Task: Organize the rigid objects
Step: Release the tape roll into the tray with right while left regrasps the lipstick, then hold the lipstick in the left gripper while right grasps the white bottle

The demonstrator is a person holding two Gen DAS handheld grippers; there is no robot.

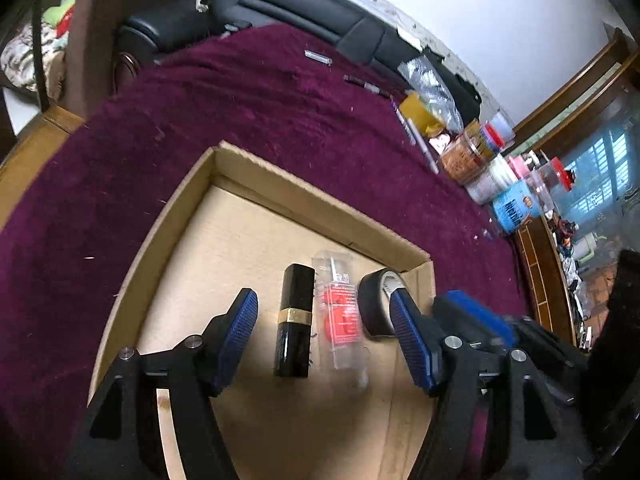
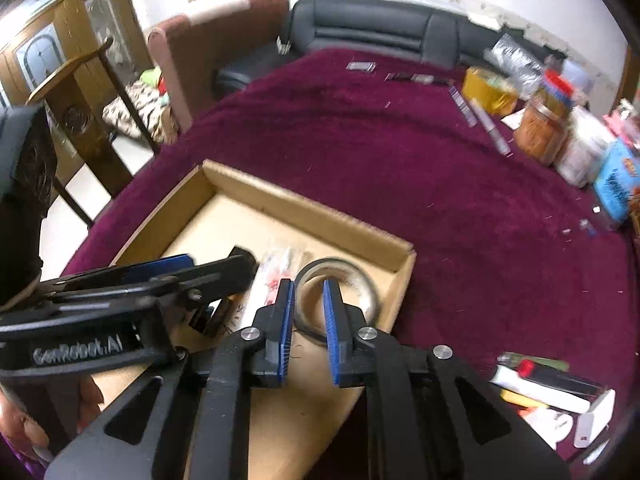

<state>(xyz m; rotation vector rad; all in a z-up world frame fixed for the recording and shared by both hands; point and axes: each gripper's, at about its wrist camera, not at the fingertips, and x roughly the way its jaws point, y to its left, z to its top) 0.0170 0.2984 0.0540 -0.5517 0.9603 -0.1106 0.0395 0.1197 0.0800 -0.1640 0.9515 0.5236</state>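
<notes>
left tongs spread, straddling black gold-banded lipstick tube, untouched, lower centre | right tongs slightly parted astride black tape roll's wall, apparently releasing | both rowed in shallow cardboard tray with clear red-labelled packet

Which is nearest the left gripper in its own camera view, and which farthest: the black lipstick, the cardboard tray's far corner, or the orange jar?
Measured from the left gripper:
1. Black lipstick, lying between its open fingers.
2. Cardboard tray's far corner, up and left.
3. Orange jar, at the cloth's right edge.
</notes>
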